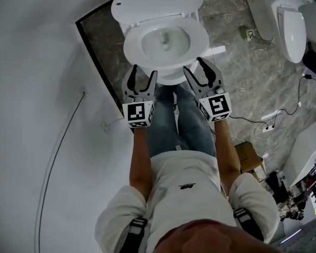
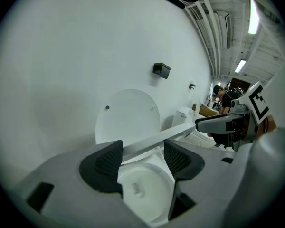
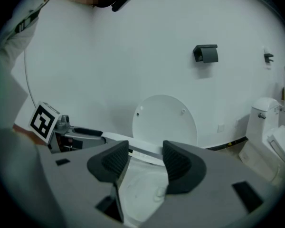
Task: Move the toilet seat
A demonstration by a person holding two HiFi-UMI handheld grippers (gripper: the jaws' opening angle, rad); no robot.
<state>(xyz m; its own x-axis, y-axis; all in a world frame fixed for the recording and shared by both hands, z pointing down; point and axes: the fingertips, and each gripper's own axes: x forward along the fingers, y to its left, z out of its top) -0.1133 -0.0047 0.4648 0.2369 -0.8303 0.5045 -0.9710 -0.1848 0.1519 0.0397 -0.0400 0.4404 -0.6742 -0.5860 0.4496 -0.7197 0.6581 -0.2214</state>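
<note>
Two grippers sit low in front of the person's jeans-clad legs (image 1: 185, 121), side by side at the front of the toilet. The left gripper (image 1: 143, 71) has its jaws spread. The toilet seat (image 1: 201, 40) crosses the gap at their tips as a thin white strip (image 2: 152, 139), and the pads do not pinch it. The right gripper (image 1: 194, 66) is also spread, with the same strip (image 3: 143, 149) lying across its tips. In both gripper views the seat's front edge shows above the bowl (image 1: 163, 38), which is visible below and between the jaws.

Behind the bowl the lid (image 1: 158, 1) stands upright against the white wall (image 1: 37, 62). Higher up, a small dark wall fixture (image 3: 205, 52) is well apart from the lid. A thin cable (image 1: 60, 146) runs along the wall on the left, which stands close on that side beyond a narrow strip of dark floor.

To the right the marbled floor (image 1: 253, 73) is open just beside the bowl. Farther out are a power strip with cords (image 1: 268, 124), a cardboard box (image 1: 247, 154) and a second toilet (image 1: 292, 20).
</note>
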